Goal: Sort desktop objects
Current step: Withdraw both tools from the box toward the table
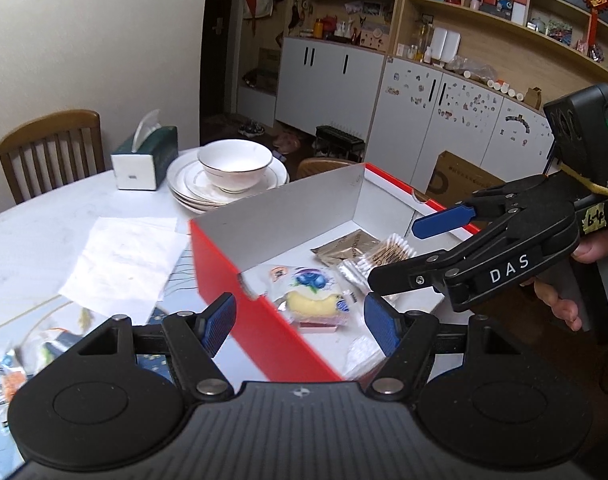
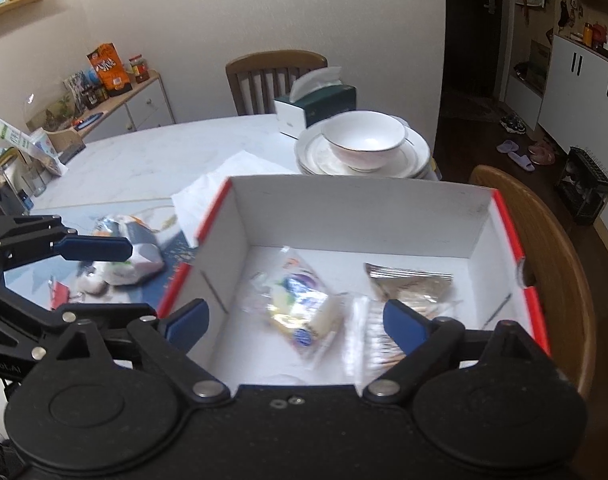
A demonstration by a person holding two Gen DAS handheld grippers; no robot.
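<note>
A red box with a white inside (image 1: 264,216) (image 2: 240,240) stands on the table. In it lie a clear-wrapped blueberry cake snack (image 1: 311,296) (image 2: 300,308), a brown foil sachet (image 1: 345,246) (image 2: 407,282) and a pack of cotton swabs (image 1: 387,258) (image 2: 367,336). My left gripper (image 1: 300,322) is open and empty above the box's near left wall. My right gripper (image 2: 296,322) is open and empty above the box's inside; it also shows in the left wrist view (image 1: 407,256). More wrapped snacks (image 1: 8,368) (image 2: 124,256) lie on the table left of the box.
A bowl on stacked plates (image 1: 232,172) (image 2: 363,148) and a tissue box (image 1: 144,160) (image 2: 315,106) stand behind the red box. A white paper sheet (image 1: 124,260) lies left of it. Wooden chairs (image 1: 52,152) (image 2: 543,264) stand around the table.
</note>
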